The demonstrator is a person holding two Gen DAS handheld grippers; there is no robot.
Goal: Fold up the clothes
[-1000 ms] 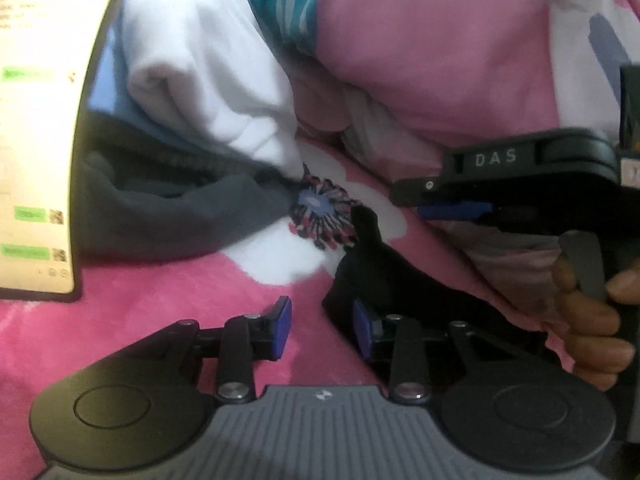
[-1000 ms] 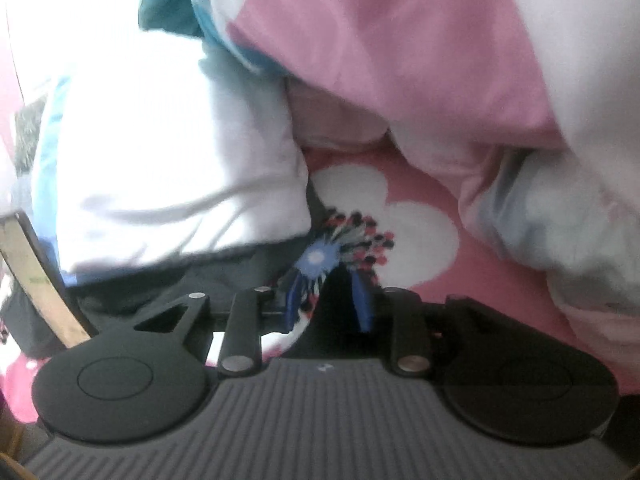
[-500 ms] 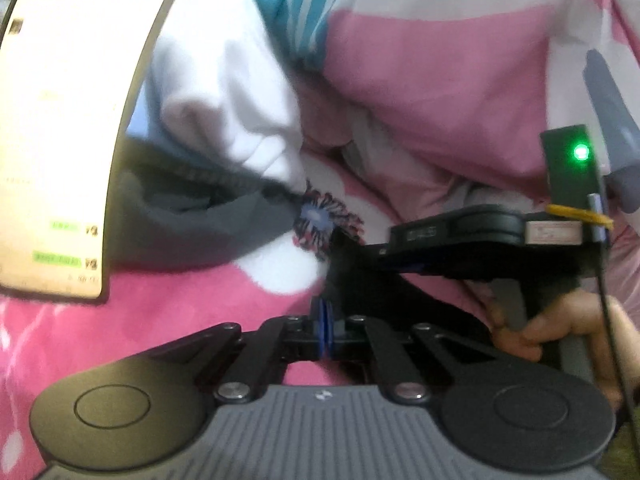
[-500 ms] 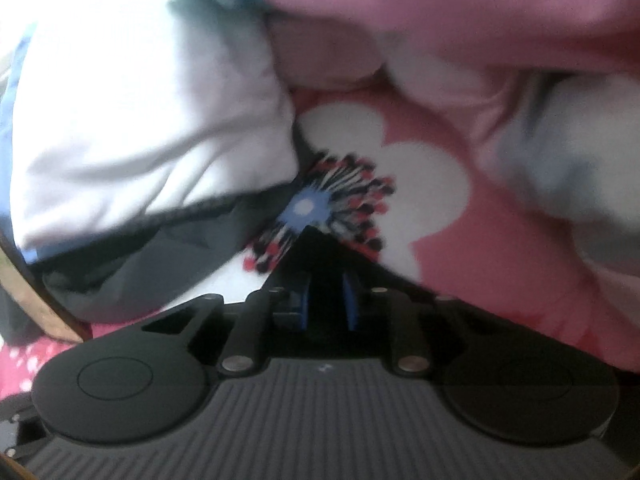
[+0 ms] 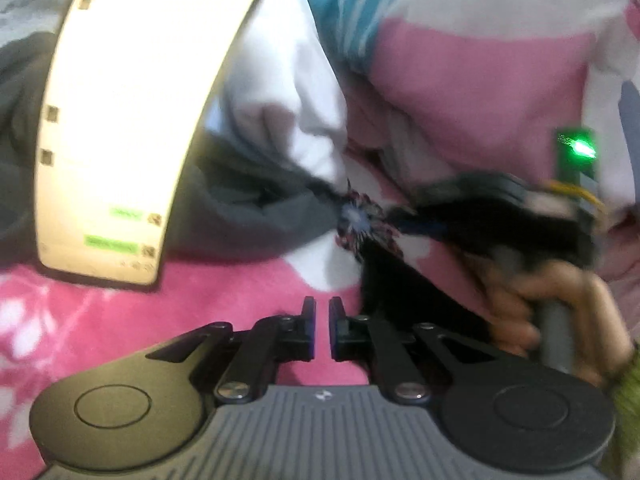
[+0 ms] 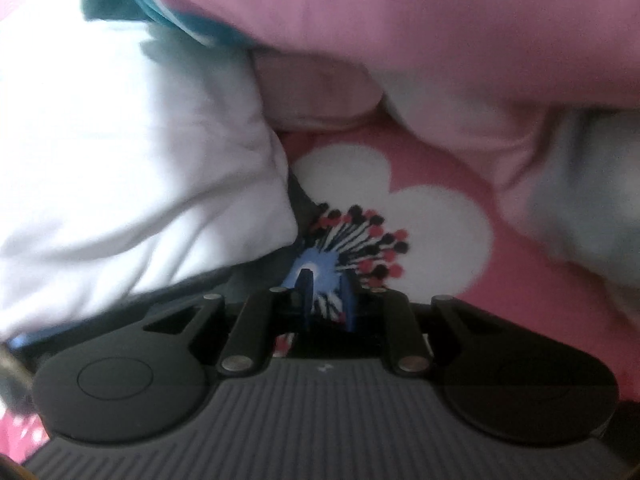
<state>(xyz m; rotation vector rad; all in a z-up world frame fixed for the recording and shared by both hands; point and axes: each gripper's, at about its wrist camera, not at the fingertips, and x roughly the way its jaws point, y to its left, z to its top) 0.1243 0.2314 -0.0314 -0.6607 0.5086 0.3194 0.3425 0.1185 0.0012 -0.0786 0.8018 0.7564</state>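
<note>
While the left gripper (image 5: pixel 322 320) hovers over the pink floral sheet (image 5: pixel 200 312), its jaws have just been parting a crack, with nothing between them. Just beside it to the right, the black garment (image 5: pixel 400 288) stretches up to the right gripper (image 5: pixel 404 222). That gripper's jaws have been closing, and whether they pinch the cloth I cannot tell. Beyond sit a lit phone (image 5: pixel 132 120) and white cloth (image 5: pixel 288 100).

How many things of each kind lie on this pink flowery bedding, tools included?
Black two-finger tool: 2, left tool, right tool
Lit-screen phone: 1
Loose cloth: 3, crumpled white cloth, dark grey cloth, black cloth
Total: 6
</note>
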